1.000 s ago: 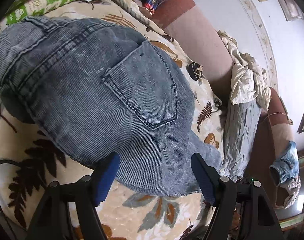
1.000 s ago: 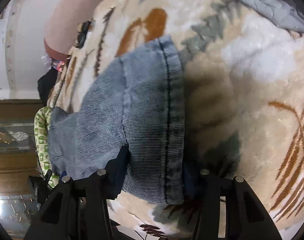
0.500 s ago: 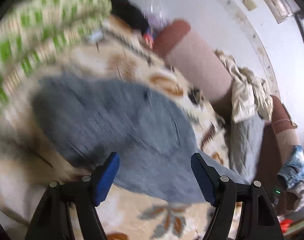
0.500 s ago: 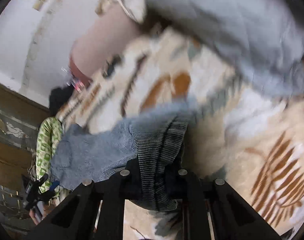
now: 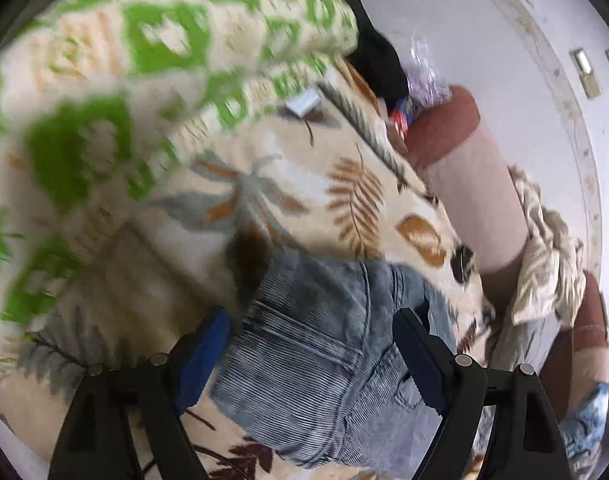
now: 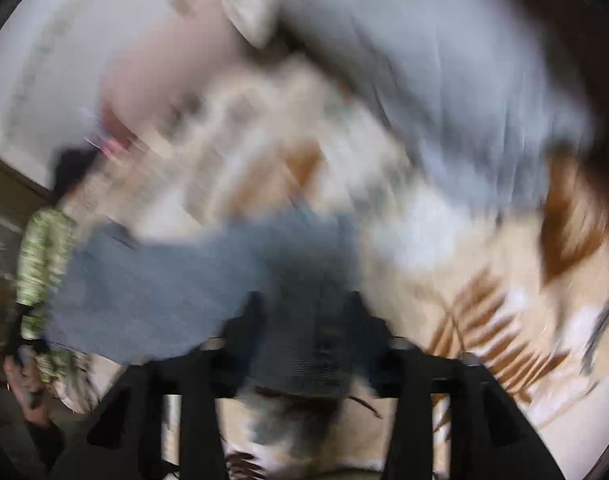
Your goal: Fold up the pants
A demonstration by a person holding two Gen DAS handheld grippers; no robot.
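Observation:
Blue-grey denim pants (image 5: pixel 324 352) lie on a cream leaf-print blanket (image 5: pixel 304 184). My left gripper (image 5: pixel 310 344) is open, its blue-padded fingers straddling the waistband end of the pants. In the blurred right wrist view the pants (image 6: pixel 164 280) stretch to the left, and my right gripper (image 6: pixel 304 320) is shut on the dark hem end of a pant leg, holding it above the blanket (image 6: pixel 484 320).
A green-and-cream patterned cushion (image 5: pixel 144 60) fills the upper left. A brown bolster (image 5: pixel 476 184) and crumpled beige cloth (image 5: pixel 544 264) lie at the right, by the white wall. A grey quilted cloth (image 6: pixel 444 80) lies beyond the right gripper.
My right gripper has closed on the pant leg hem and lifted it. My left gripper has slid along the pants to the waistband end, staying open. Both views are moving fast.

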